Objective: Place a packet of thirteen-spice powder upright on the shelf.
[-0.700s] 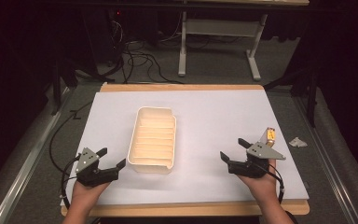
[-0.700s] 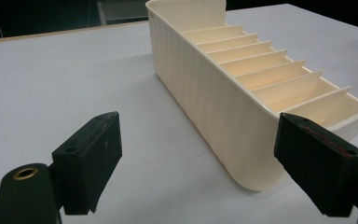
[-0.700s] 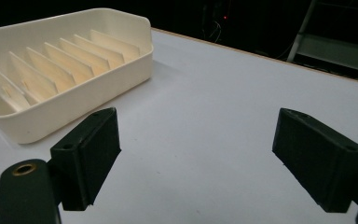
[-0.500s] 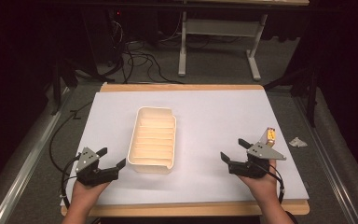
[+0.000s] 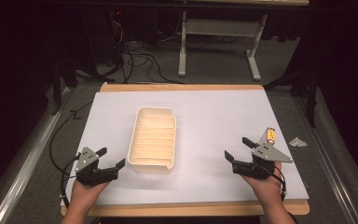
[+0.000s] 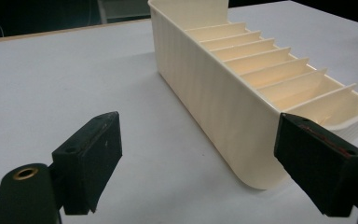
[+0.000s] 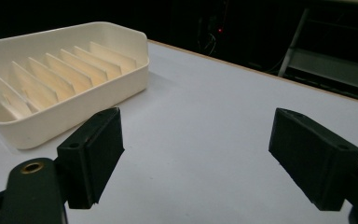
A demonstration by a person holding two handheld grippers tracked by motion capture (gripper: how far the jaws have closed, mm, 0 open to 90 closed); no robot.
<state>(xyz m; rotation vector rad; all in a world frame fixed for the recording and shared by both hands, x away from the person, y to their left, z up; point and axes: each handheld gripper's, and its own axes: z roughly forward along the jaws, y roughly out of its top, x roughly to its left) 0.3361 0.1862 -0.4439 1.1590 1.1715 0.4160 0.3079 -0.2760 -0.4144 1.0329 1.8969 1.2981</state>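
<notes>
A slotted tray point(image 5: 153, 139) is set on the table point(image 5: 214, 112), left of centre. The left tongs point(image 5: 111, 157) are held just beside its near-left corner; the right tongs point(image 5: 238, 149) are held well apart, at the near right.

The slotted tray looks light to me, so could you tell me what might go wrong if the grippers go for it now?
The slotted tray sits loose on the smooth white sheet, so a one-sided nudge from the open left gripper, close to its corner, may slide or turn it. Its thin dividers might bend if a jaw dips inside.
</notes>
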